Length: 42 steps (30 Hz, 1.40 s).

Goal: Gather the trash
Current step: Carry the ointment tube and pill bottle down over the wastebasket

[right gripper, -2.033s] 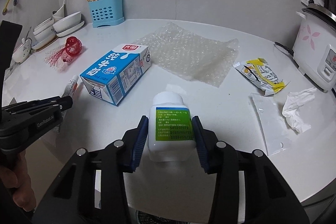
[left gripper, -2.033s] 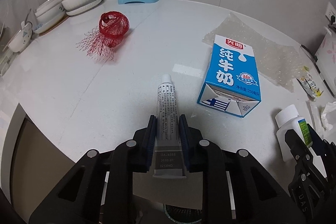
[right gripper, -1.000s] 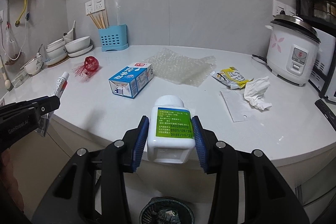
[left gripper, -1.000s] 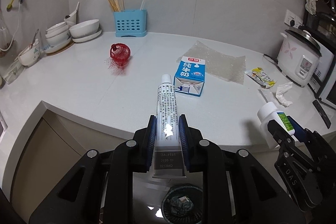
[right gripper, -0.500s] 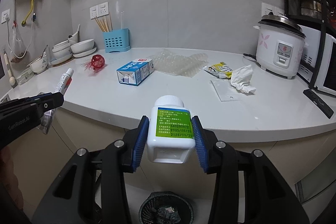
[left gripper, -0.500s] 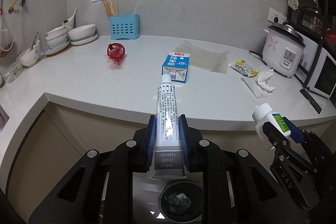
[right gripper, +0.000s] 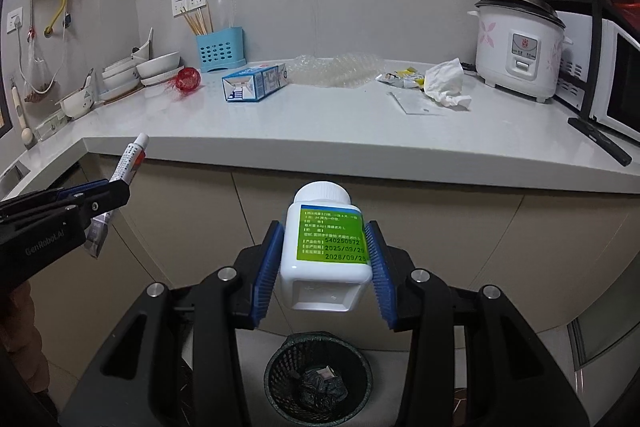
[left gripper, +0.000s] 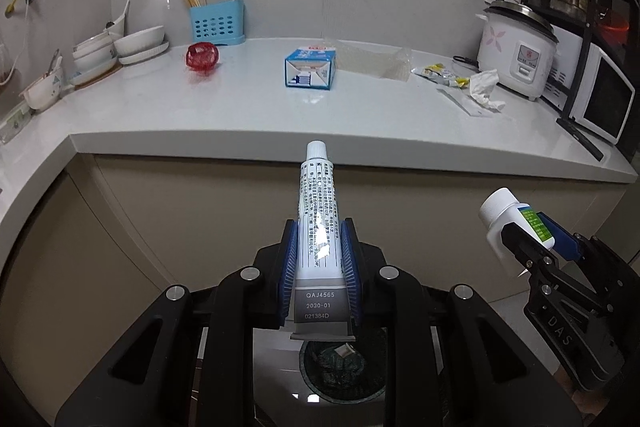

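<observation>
Tube point(left gripper: 318, 227) stamped QAJ4565 2030-01, green-labelled bottle point(right gripper: 326, 247) dated 2025/09/29

Two black hand-held grippers with blue pads: the left hand-held gripper point(left gripper: 320, 267) and the right hand-held gripper point(right gripper: 325, 263).

One white printed ointment tube point(left gripper: 317, 211) and one white plastic pill bottle with a green label point(right gripper: 325, 239).

One round dark mesh waste bin point(right gripper: 318, 379) on the floor.

On the white worktop point(right gripper: 320, 131):
- one blue-and-white milk carton point(right gripper: 254, 83)
- one red mesh net ball point(right gripper: 188, 79)
- one clear bubble-wrap sheet point(right gripper: 336, 69)
- one yellow-and-white crumpled wrapper point(right gripper: 400, 77)
- one crumpled white tissue point(right gripper: 446, 87)
- one flat clear plastic sleeve point(right gripper: 412, 103)
- one light-blue perforated utensil holder point(right gripper: 220, 49)
- one white rice cooker with pink flowers point(right gripper: 518, 49)
- one white microwave oven point(right gripper: 616, 79)

Several white bowls point(right gripper: 158, 65) are stacked; their exact number cannot be told.
</observation>
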Each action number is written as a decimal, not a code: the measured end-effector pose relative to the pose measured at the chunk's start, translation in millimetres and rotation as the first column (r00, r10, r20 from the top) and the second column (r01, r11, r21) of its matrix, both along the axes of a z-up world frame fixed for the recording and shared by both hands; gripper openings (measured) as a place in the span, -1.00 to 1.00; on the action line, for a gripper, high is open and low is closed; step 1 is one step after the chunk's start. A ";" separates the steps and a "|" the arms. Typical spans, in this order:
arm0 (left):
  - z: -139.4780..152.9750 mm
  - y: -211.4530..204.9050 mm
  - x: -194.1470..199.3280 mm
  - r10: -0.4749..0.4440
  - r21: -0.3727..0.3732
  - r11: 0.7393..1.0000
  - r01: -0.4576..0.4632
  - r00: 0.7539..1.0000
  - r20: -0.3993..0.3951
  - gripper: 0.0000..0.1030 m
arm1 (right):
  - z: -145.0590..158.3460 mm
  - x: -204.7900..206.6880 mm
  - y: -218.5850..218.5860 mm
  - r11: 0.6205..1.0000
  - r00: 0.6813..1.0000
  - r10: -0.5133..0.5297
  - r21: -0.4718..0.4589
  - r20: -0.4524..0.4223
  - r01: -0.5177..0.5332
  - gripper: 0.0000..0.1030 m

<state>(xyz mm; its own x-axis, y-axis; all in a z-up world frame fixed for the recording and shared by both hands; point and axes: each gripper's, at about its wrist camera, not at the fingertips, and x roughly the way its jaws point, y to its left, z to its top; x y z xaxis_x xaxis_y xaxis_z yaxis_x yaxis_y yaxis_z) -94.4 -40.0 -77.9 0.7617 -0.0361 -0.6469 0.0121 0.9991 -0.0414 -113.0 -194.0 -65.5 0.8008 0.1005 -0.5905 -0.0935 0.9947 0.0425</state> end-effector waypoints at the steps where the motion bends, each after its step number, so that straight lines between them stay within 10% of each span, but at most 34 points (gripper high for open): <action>1: -6.6 -1.0 -1.1 -0.002 -0.001 1.000 0.002 1.000 -0.004 -0.58 | -5.4 -2.1 -2.1 1.000 1.000 -0.005 0.006 -0.009 0.005 -0.22; 26: -195.9 -3.1 17.6 -0.046 -0.050 0.998 0.038 0.985 -0.164 -0.58 | -184.1 10.8 -3.8 0.999 0.960 -0.051 -0.033 -0.274 0.044 -0.22; 42: -326.7 -3.0 57.8 -0.071 -0.078 0.996 0.049 0.950 -0.305 -0.58 | -335.0 61.8 10.7 0.998 0.833 -0.040 -0.058 -0.551 0.010 -0.22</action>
